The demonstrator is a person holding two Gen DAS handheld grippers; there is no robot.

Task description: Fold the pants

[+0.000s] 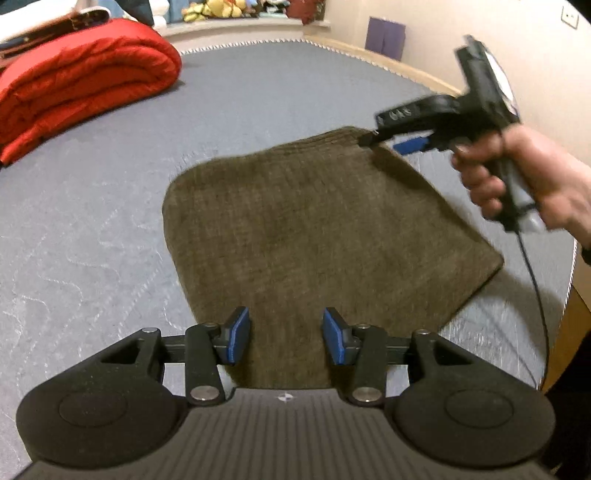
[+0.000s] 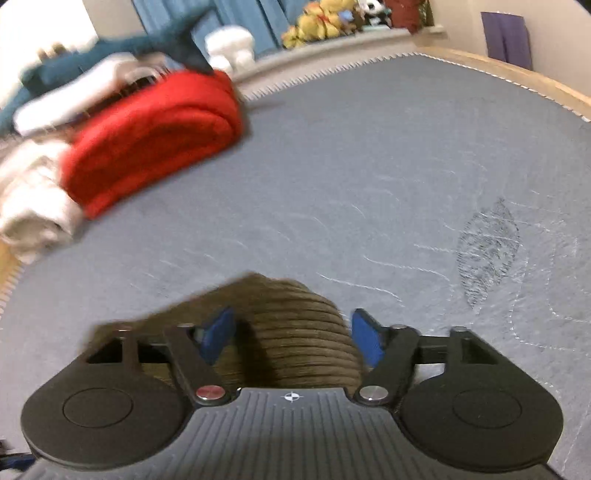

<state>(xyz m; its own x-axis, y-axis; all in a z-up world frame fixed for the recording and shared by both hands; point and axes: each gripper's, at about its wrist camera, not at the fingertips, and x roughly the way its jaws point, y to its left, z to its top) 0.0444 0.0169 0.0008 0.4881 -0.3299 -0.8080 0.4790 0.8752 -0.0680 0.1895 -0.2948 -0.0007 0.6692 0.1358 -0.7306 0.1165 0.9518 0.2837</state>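
Note:
The brown corduroy pants point(image 1: 314, 221) lie folded into a flat, roughly square shape on the grey mattress point(image 1: 92, 240). My left gripper point(image 1: 286, 325) hovers over their near edge, blue pads apart, nothing pinched. A hand point(image 1: 535, 177) holds my right gripper point(image 1: 384, 142) at the far right corner of the pants. In the right wrist view that ribbed corner point(image 2: 288, 299) bulges up between the spread pads of the right gripper point(image 2: 291, 328); the pads do not press on it.
A rolled red quilt point(image 1: 81, 81) lies at the far left of the mattress, with white cloth point(image 2: 33, 206) beside it. Stuffed toys point(image 1: 214, 9) line a ledge behind. A cable point(image 1: 539, 295) hangs from the right gripper near the wooden bed edge point(image 1: 569, 332).

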